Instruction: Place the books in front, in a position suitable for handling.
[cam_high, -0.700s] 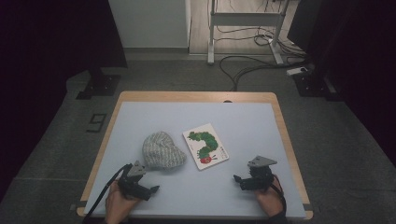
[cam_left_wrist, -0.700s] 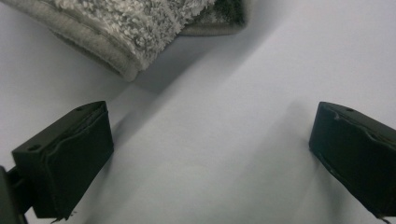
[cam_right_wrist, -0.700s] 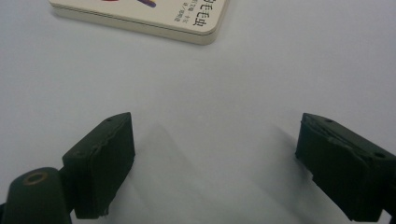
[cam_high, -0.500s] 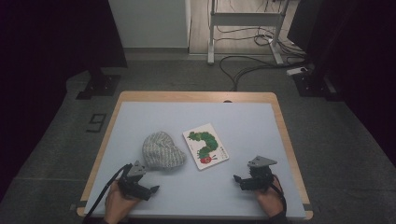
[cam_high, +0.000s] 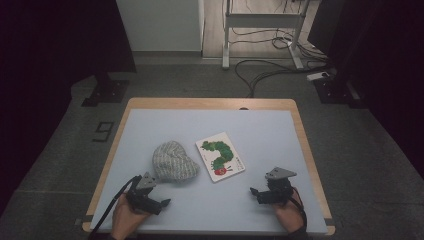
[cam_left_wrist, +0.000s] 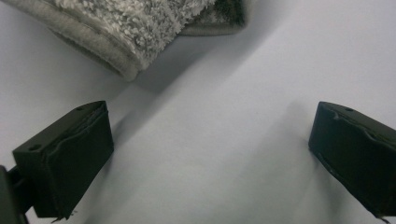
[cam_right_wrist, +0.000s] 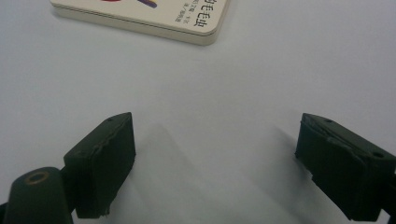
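Nothing has moved since the earlier frame: both tongs, left (cam_high: 159, 202) and right (cam_high: 256, 192), rest with jaws apart on the pale blue counter (cam_high: 260, 135). The grey knitted wool hat (cam_high: 173, 162) lies just ahead of the left tongs, the white caterpillar picture book (cam_high: 220, 155) ahead of the right tongs. To grip the hat well, I judge the left tongs should slide forward low and close on its thick folded brim (cam_left_wrist: 100, 58).

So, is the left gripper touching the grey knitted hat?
Apart. In the left gripper view, bare table lies between the open left gripper and the grey knitted hat.
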